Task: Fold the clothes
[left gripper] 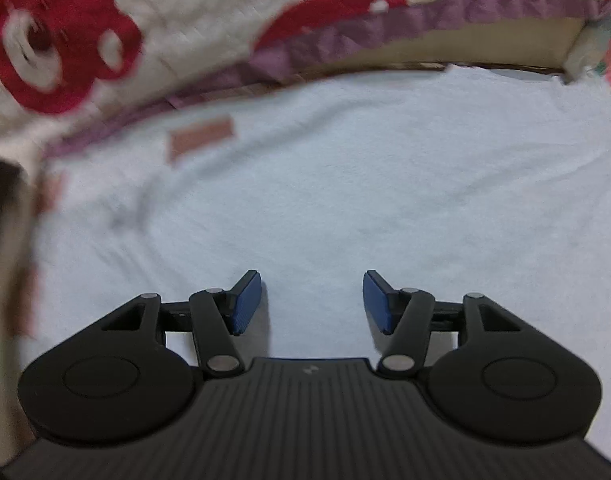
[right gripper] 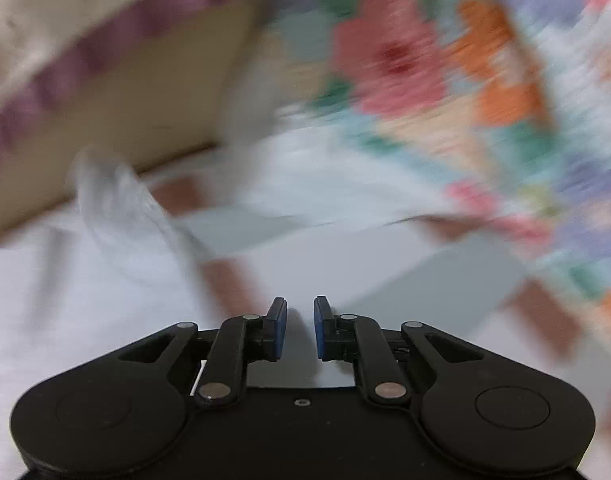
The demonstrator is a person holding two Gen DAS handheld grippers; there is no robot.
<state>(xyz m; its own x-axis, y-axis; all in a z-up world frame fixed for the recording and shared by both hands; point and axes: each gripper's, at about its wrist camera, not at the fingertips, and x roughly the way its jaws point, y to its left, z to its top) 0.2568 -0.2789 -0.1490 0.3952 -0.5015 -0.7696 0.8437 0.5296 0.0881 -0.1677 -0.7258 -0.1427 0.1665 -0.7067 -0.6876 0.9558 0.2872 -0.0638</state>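
Under both tools lies the cloth (left gripper: 345,184), pale blue-white and spread flat, with a brown patch (left gripper: 199,138) near its far left edge. Above the cloth the left tool (left gripper: 312,302) hangs with fingers spread wide, gripping nothing. Over the cloth's right part the right tool (right gripper: 300,330) shows a narrow gap between its pads, nothing in it. Beyond the cloth runs a purple-edged bear quilt (left gripper: 153,12); right of the cloth is a floral fabric (right gripper: 445,80), blurred.
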